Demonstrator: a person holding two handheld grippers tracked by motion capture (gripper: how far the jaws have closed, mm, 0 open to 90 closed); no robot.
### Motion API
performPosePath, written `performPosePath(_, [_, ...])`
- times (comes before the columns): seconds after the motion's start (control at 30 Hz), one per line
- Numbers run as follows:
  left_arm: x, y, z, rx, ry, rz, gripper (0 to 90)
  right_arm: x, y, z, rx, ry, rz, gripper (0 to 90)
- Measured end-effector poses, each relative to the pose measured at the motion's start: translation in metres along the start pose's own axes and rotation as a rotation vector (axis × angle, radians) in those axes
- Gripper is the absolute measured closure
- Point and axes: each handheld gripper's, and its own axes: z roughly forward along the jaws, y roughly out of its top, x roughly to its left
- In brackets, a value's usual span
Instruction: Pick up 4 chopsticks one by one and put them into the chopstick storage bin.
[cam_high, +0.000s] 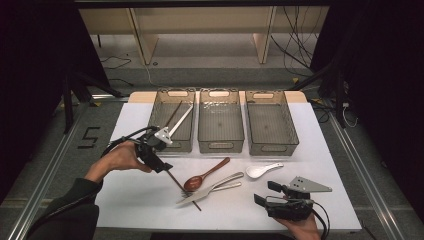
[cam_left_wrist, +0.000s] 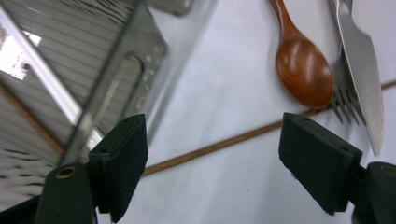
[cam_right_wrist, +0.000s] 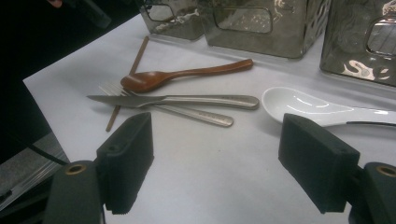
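Observation:
Cutlery lies on the white table (cam_high: 135, 195): a wooden spoon (cam_high: 205, 175), a steel knife (cam_high: 210, 189) crossed over a fork (cam_high: 227, 186), a white ceramic spoon (cam_high: 262, 170) and a brown chopstick (cam_high: 182, 189). My left gripper (cam_high: 164, 166) hovers open just in front of the left bin (cam_high: 172, 117). In the left gripper view the chopstick (cam_left_wrist: 224, 144) runs across the gap between the jaws of the left gripper (cam_left_wrist: 212, 158), apart from both pads, with the wooden spoon (cam_left_wrist: 303, 74) beyond. My right gripper (cam_high: 265, 193) rests open and empty near the front edge, facing the white spoon (cam_right_wrist: 317, 109) and knife (cam_right_wrist: 187, 100).
Three grey see-through bins stand in a row at the back: the left one holds a silver and a brown stick (cam_high: 179, 120), while the middle bin (cam_high: 220, 120) and right bin (cam_high: 270, 122) look empty. Bare table lies at the front left.

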Motion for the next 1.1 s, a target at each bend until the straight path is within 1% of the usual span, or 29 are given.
performPosePath(0.07, [-0.002, -0.002, 0.006, 0.025, -0.018, 0.020, 23.4, 0.000, 0.000, 0.000, 0.000, 0.000, 0.001, 27.1])
performPosePath(0.17, [-0.003, -0.004, 0.015, 0.065, -0.025, 0.060, 23.9, 0.000, 0.000, 0.000, 0.002, 0.001, 0.002, 27.1])
performPosePath(0.2, [-0.004, -0.004, 0.018, 0.065, -0.030, 0.056, 24.4, 0.000, 0.000, 0.000, 0.003, 0.001, 0.002, 27.1])
performPosePath(0.27, [-0.004, -0.005, 0.023, 0.089, -0.035, 0.080, 25.4, 0.000, 0.000, 0.000, 0.002, 0.001, 0.001, 27.1])
performPosePath(0.33, [-0.004, -0.005, 0.029, 0.098, -0.043, 0.080, 26.2, 0.000, 0.000, 0.000, 0.002, 0.001, 0.003, 27.1])
performPosePath(0.37, [-0.004, -0.005, 0.031, 0.108, -0.043, 0.093, 26.2, 0.000, 0.000, 0.000, 0.002, 0.001, 0.003, 27.1])
performPosePath(0.43, [-0.005, -0.005, 0.035, 0.114, -0.046, 0.102, 26.2, 0.000, 0.000, 0.000, 0.001, 0.000, 0.003, 27.1])
performPosePath(0.5, [-0.007, -0.005, 0.040, 0.122, -0.052, 0.109, 26.3, 0.000, 0.000, 0.000, 0.001, 0.001, 0.002, 27.1])
performPosePath(0.53, [-0.007, -0.004, 0.043, 0.123, -0.056, 0.106, 26.3, 0.000, 0.000, 0.000, 0.001, 0.001, 0.001, 27.1])
performPosePath(0.7, [-0.007, -0.003, 0.052, 0.162, -0.075, 0.135, 27.8, 0.000, 0.000, 0.000, 0.000, 0.001, 0.001, 27.1])
performPosePath(0.73, [-0.007, -0.003, 0.054, 0.162, -0.076, 0.132, 28.6, 0.000, 0.000, 0.000, 0.001, 0.001, 0.004, 27.1])
performPosePath(0.8, [-0.006, -0.003, 0.056, 0.168, -0.089, 0.142, 30.9, 0.000, 0.000, -0.001, 0.001, 0.001, 0.005, 27.1])
performPosePath(0.83, [-0.006, -0.002, 0.057, 0.176, -0.099, 0.144, 32.1, 0.000, 0.000, -0.001, 0.000, 0.002, 0.004, 27.1])
performPosePath(0.87, [-0.007, -0.003, 0.058, 0.182, -0.099, 0.144, 33.0, 0.000, 0.000, -0.001, -0.001, 0.002, 0.004, 27.1])
performPosePath(0.97, [-0.008, -0.002, 0.061, 0.210, -0.113, 0.164, 36.7, 0.000, 0.000, -0.001, 0.000, 0.003, 0.002, 27.1])
performPosePath(1.0, [-0.009, -0.003, 0.061, 0.210, -0.118, 0.160, 38.7, 0.000, 0.000, -0.001, 0.000, 0.003, 0.002, 27.1])
performPosePath(1.1, [-0.011, -0.003, 0.060, 0.234, -0.130, 0.186, 44.4, 0.000, 0.000, -0.001, 0.000, 0.002, 0.005, 27.1])
